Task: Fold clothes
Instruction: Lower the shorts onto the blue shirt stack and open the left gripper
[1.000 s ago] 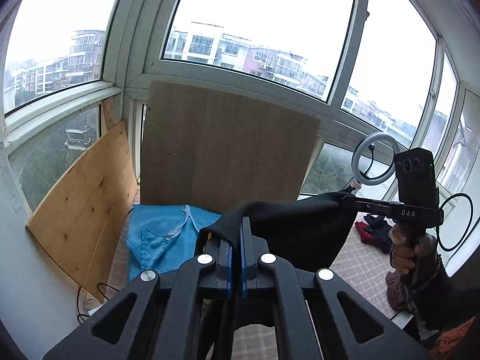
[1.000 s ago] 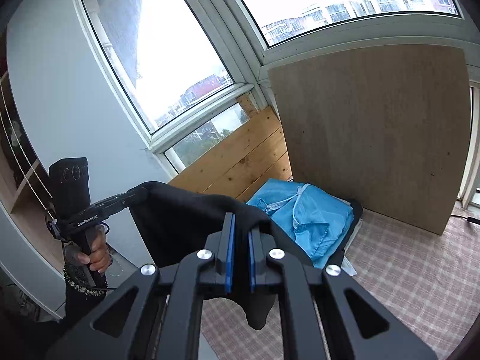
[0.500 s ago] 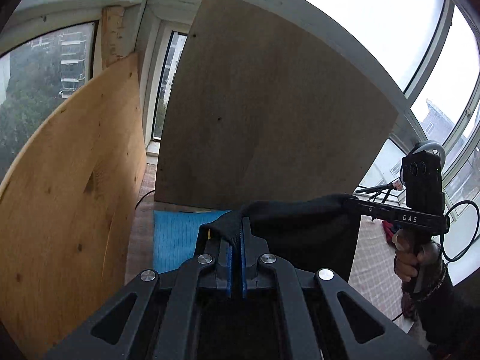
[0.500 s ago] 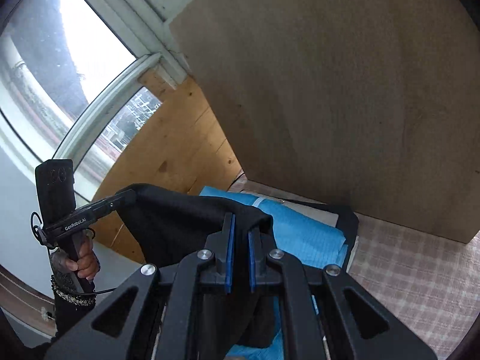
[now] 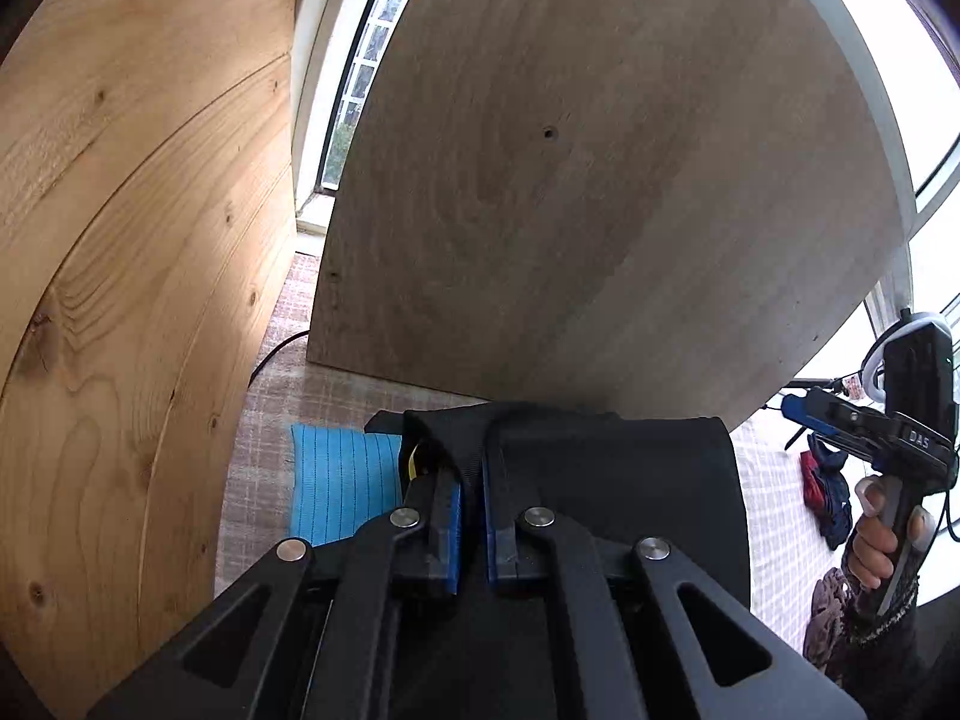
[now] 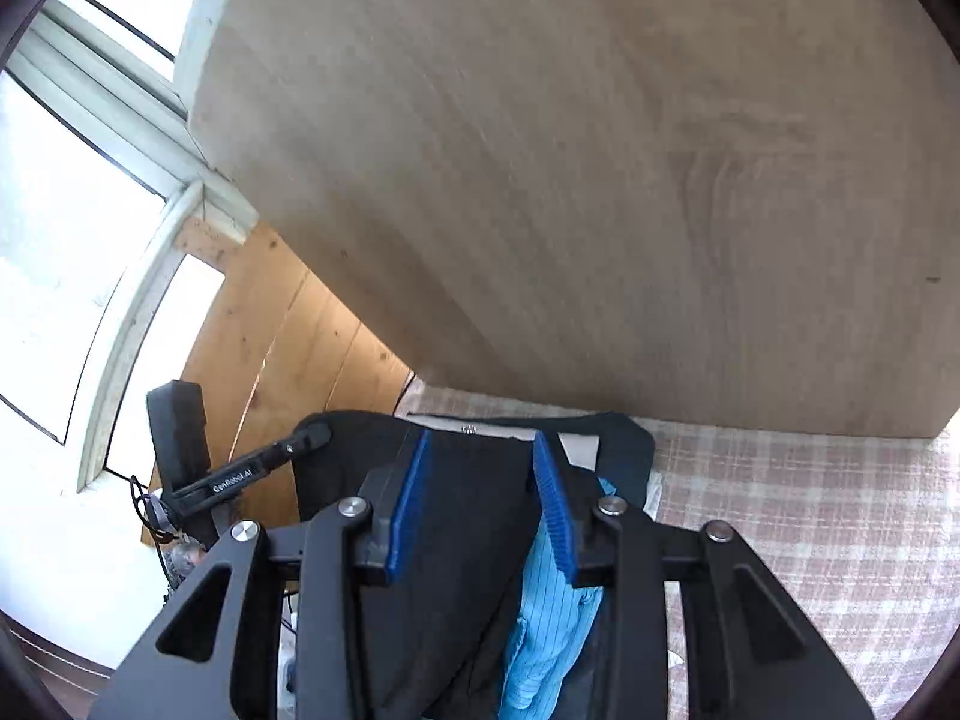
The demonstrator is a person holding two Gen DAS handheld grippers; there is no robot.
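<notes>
A folded black garment [image 5: 624,480] lies on top of a blue striped garment [image 5: 342,486] at the back of the checked surface. My left gripper [image 5: 471,483] is shut on a fold of the black garment's near-left edge. In the right wrist view my right gripper [image 6: 480,468] is open, its blue pads [image 6: 555,516] spread over the black garment [image 6: 468,516], holding nothing. The blue garment [image 6: 552,618] shows under the black one. The right gripper also shows in the left wrist view [image 5: 798,405], the left in the right wrist view [image 6: 312,435].
A grey-brown board [image 5: 600,180] leans upright right behind the clothes. A pine board [image 5: 120,300] stands at the left. A checked cloth [image 6: 810,510] covers the surface. Dark red and blue clothes [image 5: 828,492] lie at the far right. Windows run behind the boards.
Both grippers lowered the black garment forward onto the blue one by the boards. My right gripper opened and let go of it. The left stays clamped.
</notes>
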